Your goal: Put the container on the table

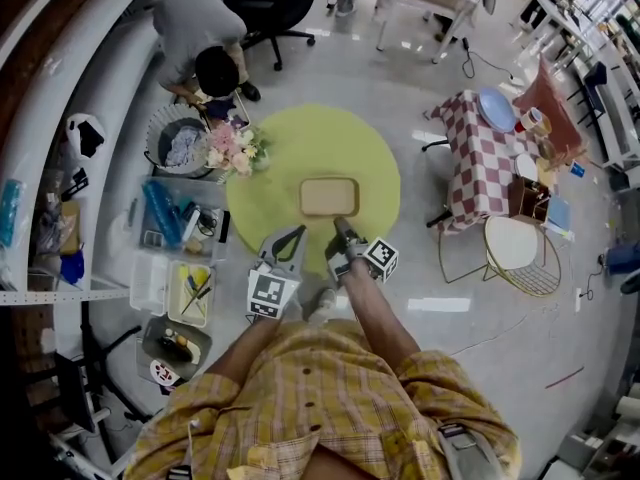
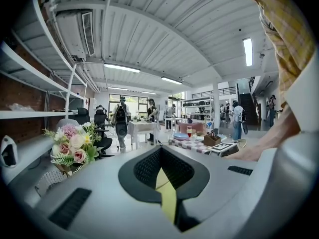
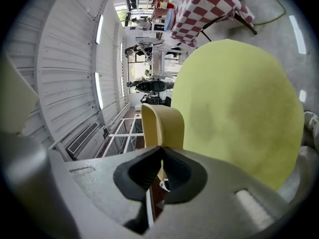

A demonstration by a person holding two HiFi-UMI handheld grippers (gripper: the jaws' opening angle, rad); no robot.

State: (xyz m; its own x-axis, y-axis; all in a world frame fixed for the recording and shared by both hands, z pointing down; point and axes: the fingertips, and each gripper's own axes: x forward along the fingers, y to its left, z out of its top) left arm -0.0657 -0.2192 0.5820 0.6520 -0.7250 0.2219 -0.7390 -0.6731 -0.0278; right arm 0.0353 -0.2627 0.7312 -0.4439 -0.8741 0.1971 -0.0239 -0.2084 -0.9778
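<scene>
One tan container (image 1: 329, 196) is sitting on one round green table (image 1: 300, 143). Two grippers: the right gripper (image 1: 341, 227) is clamping the container's near rim, and the left gripper (image 1: 289, 235) is pinched closed on nothing. One bouquet (image 1: 232, 150) and one checkered table (image 1: 480, 163) are standing on the grey floor (image 1: 400, 68).

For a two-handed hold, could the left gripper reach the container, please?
Probably yes: only bare tabletop lies between the left gripper and the container's near-left corner. The right gripper's claw is clamped only on the near rim.

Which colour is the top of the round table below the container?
Yellow-green. The round table shows best in the head view, beneath the tan container.
</scene>
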